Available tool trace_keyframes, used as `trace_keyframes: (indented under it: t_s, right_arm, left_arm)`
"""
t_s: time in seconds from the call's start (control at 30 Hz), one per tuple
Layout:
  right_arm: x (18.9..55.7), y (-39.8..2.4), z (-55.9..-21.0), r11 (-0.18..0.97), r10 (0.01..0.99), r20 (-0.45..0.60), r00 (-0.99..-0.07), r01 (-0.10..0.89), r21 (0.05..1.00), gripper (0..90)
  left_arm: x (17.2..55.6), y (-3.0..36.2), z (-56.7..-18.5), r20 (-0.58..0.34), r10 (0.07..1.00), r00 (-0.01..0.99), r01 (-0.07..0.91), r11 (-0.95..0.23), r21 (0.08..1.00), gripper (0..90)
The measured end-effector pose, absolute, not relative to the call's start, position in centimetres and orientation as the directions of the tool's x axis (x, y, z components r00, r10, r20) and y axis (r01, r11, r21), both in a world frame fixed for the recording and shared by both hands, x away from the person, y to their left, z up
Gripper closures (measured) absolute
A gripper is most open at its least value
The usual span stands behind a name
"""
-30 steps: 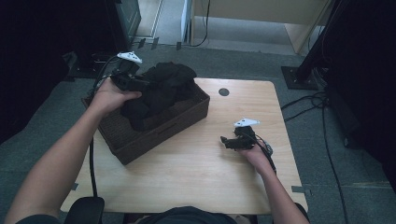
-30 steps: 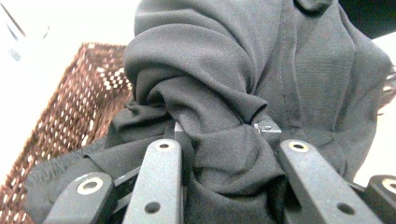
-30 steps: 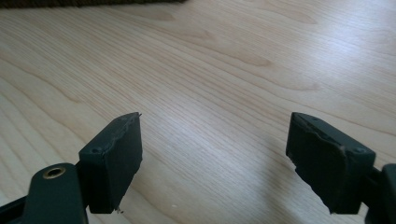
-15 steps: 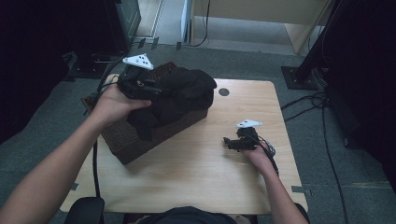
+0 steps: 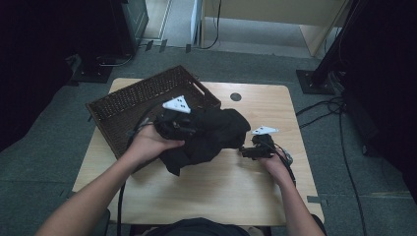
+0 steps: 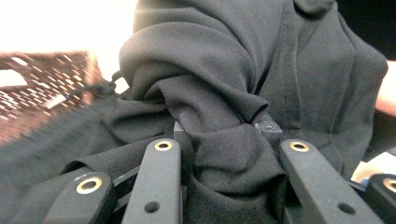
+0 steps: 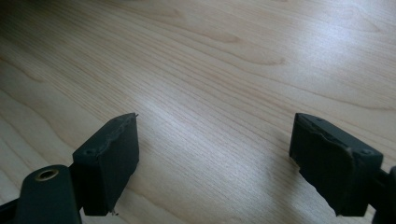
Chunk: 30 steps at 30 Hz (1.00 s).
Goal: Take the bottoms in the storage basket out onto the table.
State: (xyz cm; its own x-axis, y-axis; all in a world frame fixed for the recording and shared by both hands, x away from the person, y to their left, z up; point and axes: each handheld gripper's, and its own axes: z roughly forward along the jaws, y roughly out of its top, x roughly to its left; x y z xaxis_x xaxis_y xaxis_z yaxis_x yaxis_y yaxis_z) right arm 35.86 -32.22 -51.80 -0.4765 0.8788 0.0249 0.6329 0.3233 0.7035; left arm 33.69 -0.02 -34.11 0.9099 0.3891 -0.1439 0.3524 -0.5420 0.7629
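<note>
wooden worktop (image 5: 206,196) carries a basket (image 5: 133,105); left tool (image 6: 224,140) clamps black cloth (image 5: 216,135) above it, forearm angled inward; right tool (image 7: 215,154) hovers low, jaws wide apart.

Black cloth (image 5: 211,135), brown woven basket (image 5: 133,105)

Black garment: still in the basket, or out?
Out. The black garment, bunched in the left gripper, hangs over the table beside the wicker basket.
</note>
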Motion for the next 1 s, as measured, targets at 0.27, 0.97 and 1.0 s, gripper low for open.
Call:
trace_keyframes:
  t_s: [0.27,0.97,1.0]
  right_arm:
    - [35.8,-33.0,-51.9,0.336,0.879,-0.004,-0.476,0.615,0.713,15.4]
    - [36.3,-34.0,-52.4,0.281,0.896,0.028,-0.443,0.616,0.736,14.3]
    - [36.3,-34.0,-52.4,0.281,0.896,0.029,-0.443,0.616,0.736,14.3]
  left_arm:
    - [31.9,-2.4,-41.5,-0.196,0.368,0.909,0.393,-0.599,0.698,69.5]
    - [32.9,-2.2,-46.8,-0.199,0.352,0.914,0.385,-0.605,0.697,47.6]
    - [32.8,-2.2,-46.8,-0.202,0.351,0.914,0.386,-0.606,0.696,45.5]
